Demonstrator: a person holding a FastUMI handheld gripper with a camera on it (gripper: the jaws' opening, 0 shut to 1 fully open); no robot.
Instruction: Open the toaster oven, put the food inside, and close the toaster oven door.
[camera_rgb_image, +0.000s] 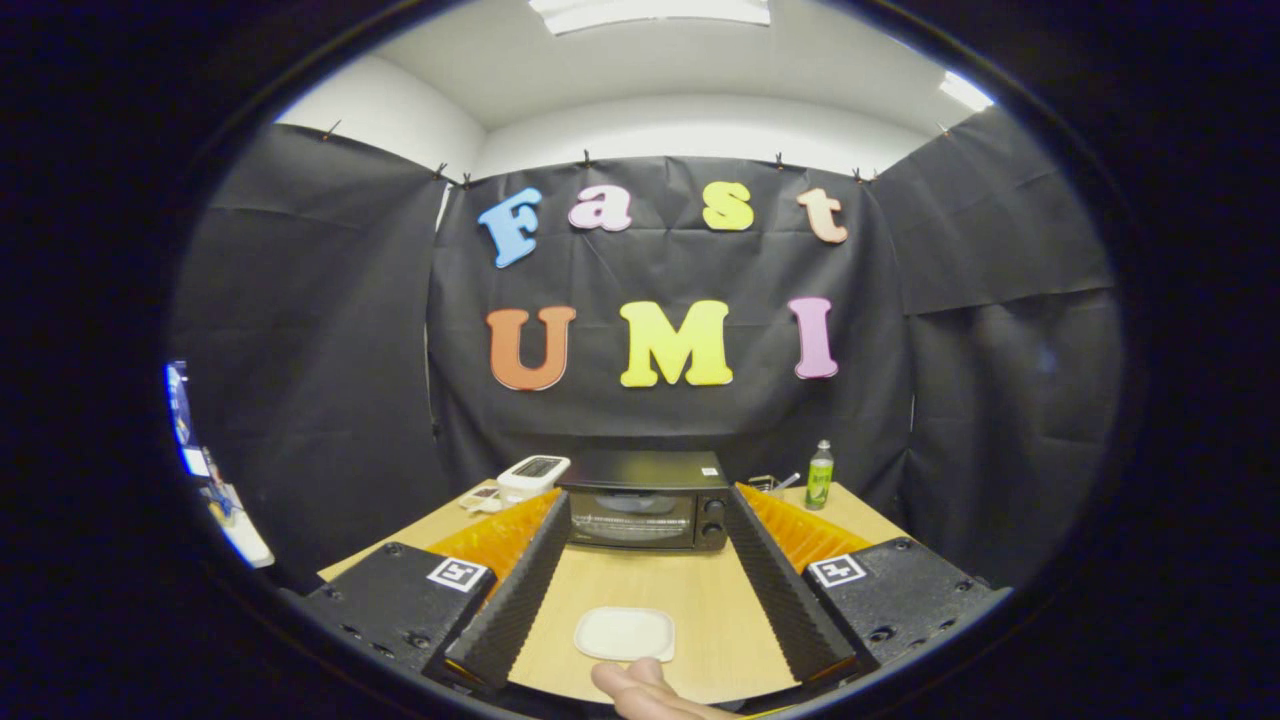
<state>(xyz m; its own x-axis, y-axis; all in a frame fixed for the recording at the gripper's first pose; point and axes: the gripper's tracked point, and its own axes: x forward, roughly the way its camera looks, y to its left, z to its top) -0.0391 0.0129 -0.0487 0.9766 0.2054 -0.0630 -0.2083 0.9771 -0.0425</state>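
Note:
A black toaster oven (647, 500) stands at the far side of the wooden table (700, 590), its glass door closed and two knobs on its right. Nearer to me, a pale square plate of food (625, 634) lies on the table between my two fingers. My gripper (645, 525) is open, its fingers spread wide on either side of the plate and reaching toward the oven. A person's hand (640, 688) rests at the table's near edge, just behind the plate.
A white kitchen scale (533, 475) sits left of the oven. A green bottle (820, 475) stands right of it, with small items (770, 484) beside it. Bare tabletop lies between the plate and the oven.

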